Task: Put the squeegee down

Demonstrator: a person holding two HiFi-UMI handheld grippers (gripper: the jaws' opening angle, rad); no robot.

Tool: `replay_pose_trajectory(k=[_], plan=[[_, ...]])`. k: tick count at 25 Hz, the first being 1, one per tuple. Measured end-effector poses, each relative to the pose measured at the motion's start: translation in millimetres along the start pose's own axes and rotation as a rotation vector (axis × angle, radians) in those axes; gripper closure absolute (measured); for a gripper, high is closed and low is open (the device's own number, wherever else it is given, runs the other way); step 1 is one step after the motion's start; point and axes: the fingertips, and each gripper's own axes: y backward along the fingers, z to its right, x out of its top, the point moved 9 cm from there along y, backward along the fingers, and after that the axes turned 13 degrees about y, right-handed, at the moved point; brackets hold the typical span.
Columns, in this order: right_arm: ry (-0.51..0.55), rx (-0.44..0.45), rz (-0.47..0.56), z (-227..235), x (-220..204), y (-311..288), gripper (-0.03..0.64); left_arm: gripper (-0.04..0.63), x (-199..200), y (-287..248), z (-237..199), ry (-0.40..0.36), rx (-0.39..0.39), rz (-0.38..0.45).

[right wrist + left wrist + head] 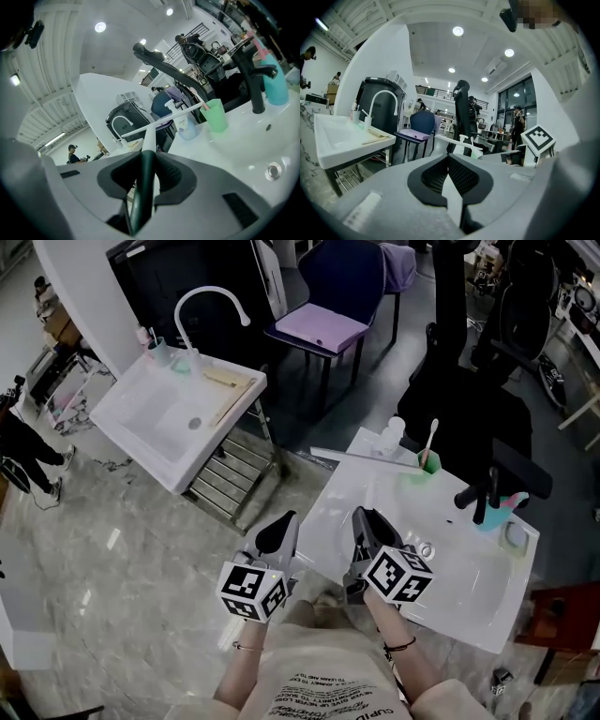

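Observation:
The squeegee has a dark green handle (142, 190) and a white stem that runs up to a long white blade (164, 122). My right gripper (146, 161) is shut on the handle and holds it over the near white sink (243, 140). In the head view the blade (361, 457) lies across the sink's far left corner, ahead of the right gripper (367, 521). My left gripper (277, 532) hangs left of the sink (469, 587) over the floor. Its pads (459, 173) meet with nothing between them.
On the sink's back edge stand a soap bottle (394, 435), a green cup (428, 461) with a toothbrush, a black faucet (483, 495) and a teal cup (497, 514). A second white sink (159, 427) stands at far left, with a purple-seated chair (328, 324) behind.

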Motion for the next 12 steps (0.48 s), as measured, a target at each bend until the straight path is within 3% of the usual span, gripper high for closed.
replay_pose_trajectory(k=[12], plan=[[-0.048, -0.097, -0.066, 2, -24, -40, 0.518, 0.574, -13, -44, -33, 0.029, -0.067, -0.168]])
